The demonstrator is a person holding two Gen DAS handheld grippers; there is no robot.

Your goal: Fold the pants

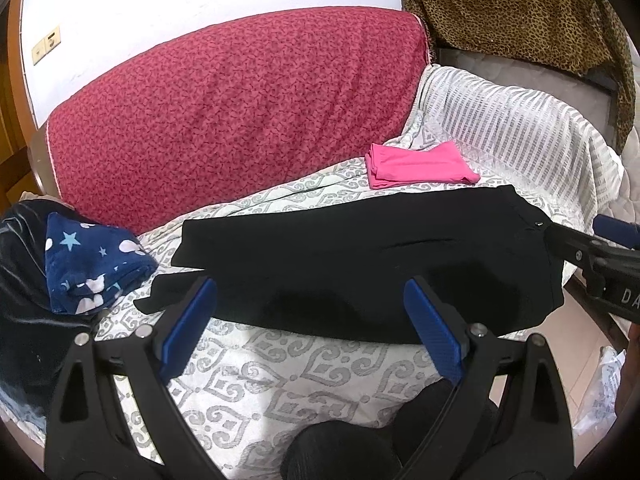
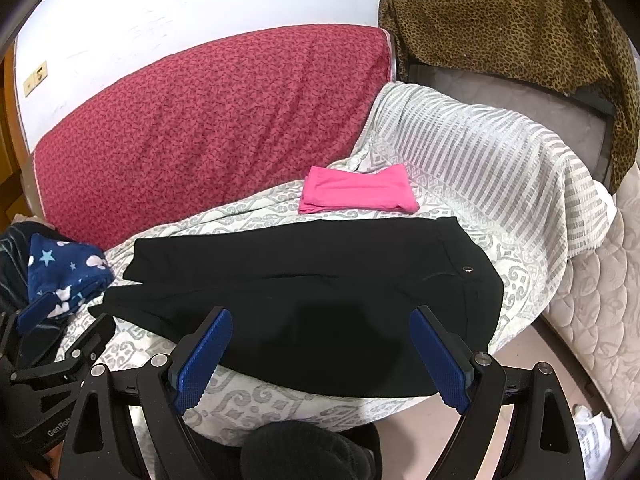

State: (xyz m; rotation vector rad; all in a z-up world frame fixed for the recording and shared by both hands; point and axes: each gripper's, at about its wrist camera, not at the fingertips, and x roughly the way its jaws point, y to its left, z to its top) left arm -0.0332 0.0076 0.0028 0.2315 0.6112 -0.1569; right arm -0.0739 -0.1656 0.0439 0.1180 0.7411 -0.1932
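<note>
Black pants (image 1: 360, 264) lie flat on the patterned bedspread (image 1: 280, 376), folded lengthwise, waistband with its button to the right and leg ends to the left. They also show in the right wrist view (image 2: 320, 300). My left gripper (image 1: 312, 316) is open and empty, hovering over the near edge of the pants around the middle. My right gripper (image 2: 320, 352) is open and empty over the near edge toward the waist; it also shows at the right edge of the left wrist view (image 1: 600, 256). The left gripper's body shows at the left of the right wrist view (image 2: 52, 344).
A folded pink garment (image 1: 420, 164) lies behind the pants. A navy star-print cloth (image 1: 92, 264) sits at the left. A red patterned cushion (image 1: 240, 112) stands at the back. A striped white cover (image 1: 516, 128), leopard fabric (image 1: 520, 12) and the bed's right edge (image 2: 592, 320) bound the right.
</note>
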